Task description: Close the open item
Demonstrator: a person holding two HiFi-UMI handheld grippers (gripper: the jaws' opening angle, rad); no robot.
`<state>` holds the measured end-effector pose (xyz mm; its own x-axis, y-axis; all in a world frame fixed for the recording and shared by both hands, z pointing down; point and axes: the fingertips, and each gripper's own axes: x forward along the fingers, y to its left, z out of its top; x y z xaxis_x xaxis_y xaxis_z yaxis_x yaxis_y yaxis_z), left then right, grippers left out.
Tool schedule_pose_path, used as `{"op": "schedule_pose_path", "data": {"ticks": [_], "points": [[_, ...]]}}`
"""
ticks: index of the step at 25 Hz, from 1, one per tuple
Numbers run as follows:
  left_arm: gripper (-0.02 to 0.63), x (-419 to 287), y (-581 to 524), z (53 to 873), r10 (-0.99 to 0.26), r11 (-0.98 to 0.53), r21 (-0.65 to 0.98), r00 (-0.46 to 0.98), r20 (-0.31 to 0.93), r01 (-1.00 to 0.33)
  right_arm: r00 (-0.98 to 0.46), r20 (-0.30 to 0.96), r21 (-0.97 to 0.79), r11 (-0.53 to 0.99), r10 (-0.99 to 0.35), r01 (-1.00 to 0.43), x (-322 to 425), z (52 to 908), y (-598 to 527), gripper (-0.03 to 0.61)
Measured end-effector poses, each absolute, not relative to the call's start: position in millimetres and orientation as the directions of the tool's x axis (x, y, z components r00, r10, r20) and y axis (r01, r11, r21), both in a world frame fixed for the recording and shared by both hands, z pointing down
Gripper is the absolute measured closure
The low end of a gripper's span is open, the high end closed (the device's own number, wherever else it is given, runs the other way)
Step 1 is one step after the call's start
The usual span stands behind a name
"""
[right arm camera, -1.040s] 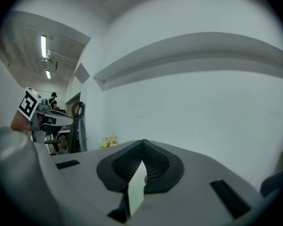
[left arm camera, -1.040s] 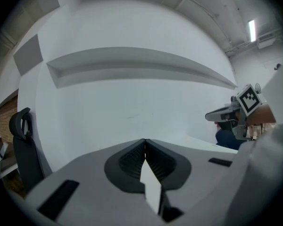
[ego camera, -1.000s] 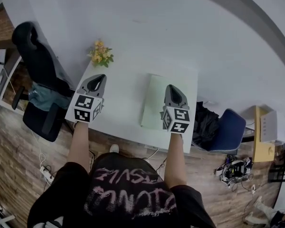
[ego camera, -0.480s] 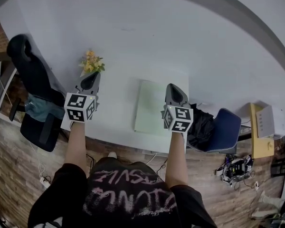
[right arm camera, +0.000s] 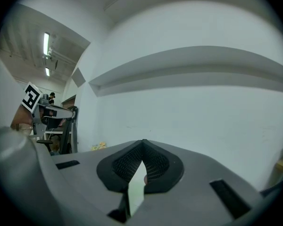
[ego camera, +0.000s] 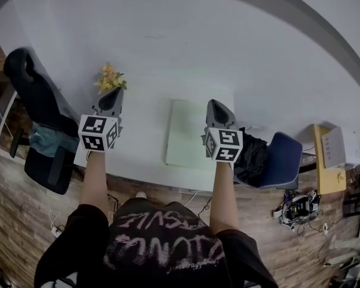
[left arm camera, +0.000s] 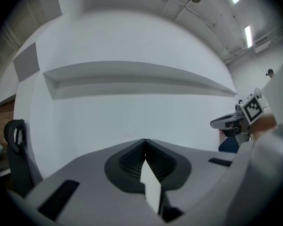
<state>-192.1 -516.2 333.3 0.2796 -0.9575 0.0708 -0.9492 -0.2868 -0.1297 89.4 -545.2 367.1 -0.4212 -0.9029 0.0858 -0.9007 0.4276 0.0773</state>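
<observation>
A pale green flat rectangular item (ego camera: 186,134) lies on the white table (ego camera: 144,143), right of the middle. It looks flat; I cannot tell whether it is open. My left gripper (ego camera: 112,96) hangs over the table's left end, near the flowers, its jaws closed together. Over the green item's right edge hovers my right gripper (ego camera: 218,107), also shut and holding nothing. In the left gripper view the jaws (left arm camera: 145,143) meet against a bare white wall. The right gripper view shows its jaws (right arm camera: 142,144) pressed tip to tip, with the same wall behind.
A small pot of yellow flowers (ego camera: 110,77) stands at the table's far left corner. A black office chair (ego camera: 39,98) is at the left, and a blue chair (ego camera: 287,159) with a black bag (ego camera: 251,155) at the right. A white wall runs behind the table.
The head view has shifted, so the table and green item sit further left in frame. My left gripper now stands closer to the flowers. Both grippers stay shut.
</observation>
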Motion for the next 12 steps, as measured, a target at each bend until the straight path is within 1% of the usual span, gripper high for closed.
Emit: {"op": "schedule_pose_path", "data": {"ticks": [12], "points": [[0.611,-176,-519,333,-0.951,-0.31,-0.133,0.304,0.066,-0.941,-0.399,0.079,0.082,0.405,-0.913,-0.911,105,363,-543,0.569]]}}
